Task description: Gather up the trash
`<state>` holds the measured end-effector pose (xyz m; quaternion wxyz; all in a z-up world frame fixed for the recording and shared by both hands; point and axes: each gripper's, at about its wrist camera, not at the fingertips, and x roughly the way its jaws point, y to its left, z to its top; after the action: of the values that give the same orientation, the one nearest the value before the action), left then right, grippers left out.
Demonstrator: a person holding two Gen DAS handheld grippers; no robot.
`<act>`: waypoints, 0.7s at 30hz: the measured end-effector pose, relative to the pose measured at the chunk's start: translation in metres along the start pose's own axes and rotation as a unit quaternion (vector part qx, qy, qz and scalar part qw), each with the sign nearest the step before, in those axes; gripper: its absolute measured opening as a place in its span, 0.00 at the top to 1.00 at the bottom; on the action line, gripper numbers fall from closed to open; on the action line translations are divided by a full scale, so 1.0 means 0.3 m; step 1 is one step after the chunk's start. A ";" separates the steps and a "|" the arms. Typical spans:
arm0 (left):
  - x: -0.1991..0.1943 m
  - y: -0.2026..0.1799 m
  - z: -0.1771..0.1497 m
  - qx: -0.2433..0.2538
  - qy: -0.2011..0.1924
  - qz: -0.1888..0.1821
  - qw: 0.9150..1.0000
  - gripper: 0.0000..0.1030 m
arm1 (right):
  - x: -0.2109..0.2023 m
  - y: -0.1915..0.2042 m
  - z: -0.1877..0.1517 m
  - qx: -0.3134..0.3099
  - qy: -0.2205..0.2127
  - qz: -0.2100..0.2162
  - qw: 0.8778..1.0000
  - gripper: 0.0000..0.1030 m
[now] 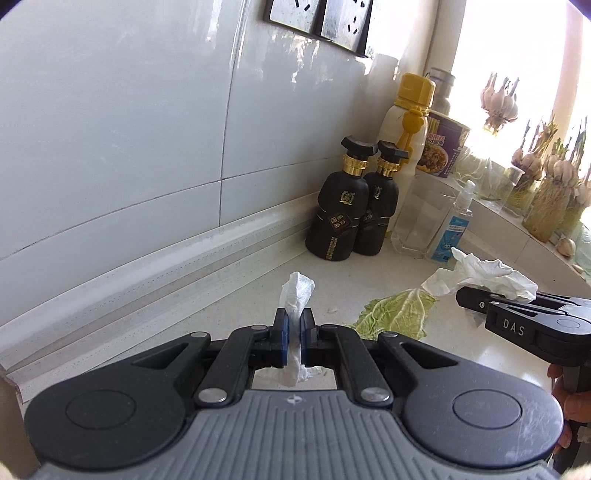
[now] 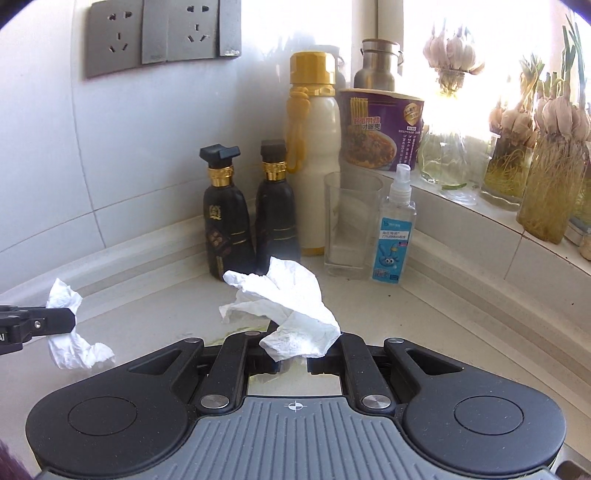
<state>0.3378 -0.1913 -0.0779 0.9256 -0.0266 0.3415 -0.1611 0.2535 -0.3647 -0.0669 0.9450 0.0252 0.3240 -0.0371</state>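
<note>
My left gripper (image 1: 293, 325) is shut on a small twisted white tissue (image 1: 297, 291), which sticks up past the blue pads and hangs below them. From the right wrist view that same small tissue (image 2: 68, 332) shows at the left edge, clamped in the left gripper (image 2: 72, 319). My right gripper (image 2: 291, 354) is shut on a larger crumpled white tissue (image 2: 284, 306) that hides its fingertips. In the left wrist view the right gripper (image 1: 461, 297) enters from the right holding that larger tissue (image 1: 484, 275) above the white counter (image 1: 221, 295). A green cabbage leaf (image 1: 395, 314) lies flat on the counter below it.
In the corner stand two black bottles (image 2: 227, 221), a white bottle with a yellow cap (image 2: 317, 166), an empty glass (image 2: 351, 225), a small spray bottle (image 2: 395, 232) and a purple noodle cup (image 2: 380, 129). Jars of sprouting garlic (image 2: 550, 177) line the sill at right. Wall sockets (image 2: 159, 35) above.
</note>
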 end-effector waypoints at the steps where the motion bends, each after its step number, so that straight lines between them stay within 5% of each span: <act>1: -0.015 0.003 -0.006 -0.001 -0.001 -0.001 1.000 0.95 | -0.015 0.011 -0.004 -0.003 -0.001 0.001 1.000 0.90; 21: -0.376 0.203 -0.190 -0.043 0.001 0.008 0.999 0.95 | -0.348 0.182 -0.162 0.005 0.016 0.034 0.999 0.90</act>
<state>0.2377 -0.0946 -0.0608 0.9245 -0.0639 0.3491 -0.1391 0.1463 -0.3011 -0.0397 0.9404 0.0419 0.3373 -0.0060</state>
